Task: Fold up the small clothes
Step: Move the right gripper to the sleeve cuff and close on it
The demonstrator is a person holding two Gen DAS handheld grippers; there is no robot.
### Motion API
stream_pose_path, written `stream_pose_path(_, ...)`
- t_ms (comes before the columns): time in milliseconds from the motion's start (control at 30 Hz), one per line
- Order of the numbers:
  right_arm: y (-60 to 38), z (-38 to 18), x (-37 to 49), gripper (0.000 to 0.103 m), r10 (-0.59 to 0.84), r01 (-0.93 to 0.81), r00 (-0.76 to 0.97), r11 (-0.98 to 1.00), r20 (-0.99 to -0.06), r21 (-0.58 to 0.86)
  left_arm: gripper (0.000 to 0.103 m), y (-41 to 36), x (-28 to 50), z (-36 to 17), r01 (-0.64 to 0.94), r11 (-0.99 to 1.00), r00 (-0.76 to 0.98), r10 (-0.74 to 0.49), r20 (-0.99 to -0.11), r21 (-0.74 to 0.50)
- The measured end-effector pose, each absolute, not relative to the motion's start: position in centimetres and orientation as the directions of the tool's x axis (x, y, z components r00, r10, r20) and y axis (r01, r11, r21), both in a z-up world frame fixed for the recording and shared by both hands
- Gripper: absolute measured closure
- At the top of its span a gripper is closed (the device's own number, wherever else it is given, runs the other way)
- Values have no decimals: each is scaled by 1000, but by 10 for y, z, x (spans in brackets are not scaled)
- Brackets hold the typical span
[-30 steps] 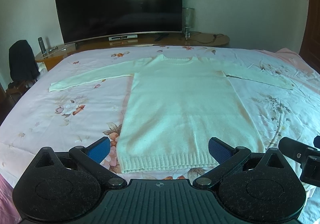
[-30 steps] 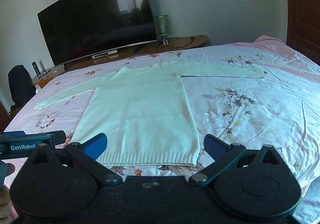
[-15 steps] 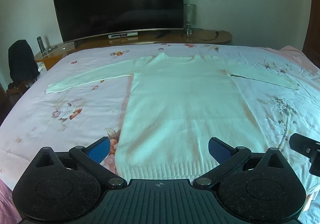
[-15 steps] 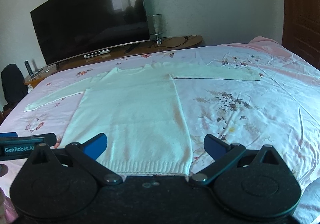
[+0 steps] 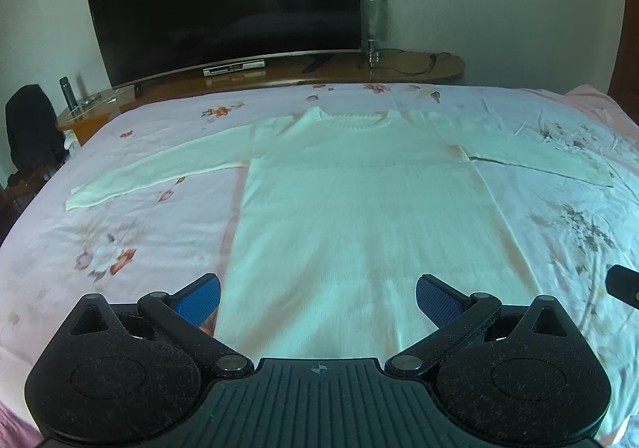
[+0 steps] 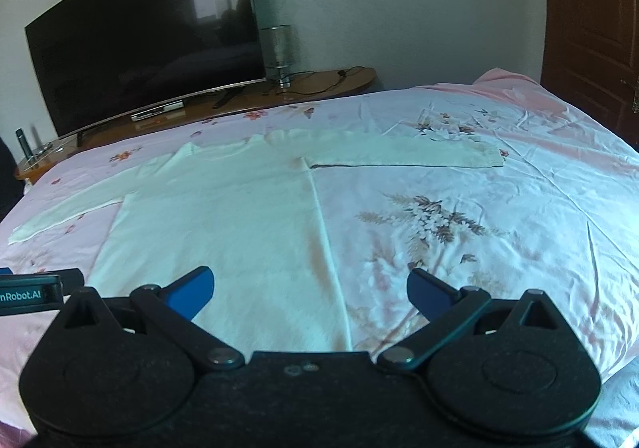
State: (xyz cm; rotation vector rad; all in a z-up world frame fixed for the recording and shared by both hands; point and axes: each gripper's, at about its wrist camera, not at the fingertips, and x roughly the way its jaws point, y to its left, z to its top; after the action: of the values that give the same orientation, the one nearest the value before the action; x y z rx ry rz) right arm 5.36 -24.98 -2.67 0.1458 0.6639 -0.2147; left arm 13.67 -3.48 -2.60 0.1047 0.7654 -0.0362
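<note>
Sweater (image 5: 359, 216) flat on bed (image 5: 120, 232), nothing folded. My left tool (image 5: 317, 298) and right tool (image 6: 309, 288) both spread apart, empty. Next, I judge: grip lower-frame hem corners.

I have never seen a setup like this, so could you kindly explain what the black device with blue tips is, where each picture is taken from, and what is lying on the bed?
No robot arm is involved: a person holds a two-finger gripper in each hand, each carrying a fisheye camera looking forward along its fingers. One picture comes from the left gripper, the other from the right gripper. The blue tips are the finger pads. Both grippers are open and hold nothing. On the bed's floral sheet lies a white sweater, spread flat with both sleeves stretched out sideways. Behind the bed stands a large dark television on a wooden stand.
</note>
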Motion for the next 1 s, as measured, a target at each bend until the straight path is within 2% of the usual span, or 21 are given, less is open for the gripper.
stream_pose_path(767, -360, -62, 205, 1, -253, 379, 709, 924, -658, 53, 0, -122, 322, -73, 125, 986, 682, -7, -731, 107)
stream_pose_path(900, -394, -76, 235, 9, -280, 426, 677, 903, -680, 52, 0, -144, 356, -88, 149, 983, 668, -18, -744, 111)
stream_pose_path(967, -414, -85, 246, 22, -296, 457, 659, 888, -692, 56, 0, -154, 370, -95, 160, 980, 666, -21, -745, 115)
stream_pose_path(1000, -425, -90, 252, 23, -305, 475, 642, 878, -703, 53, 0, -159, 377, -99, 162, 979, 662, -18, -749, 120)
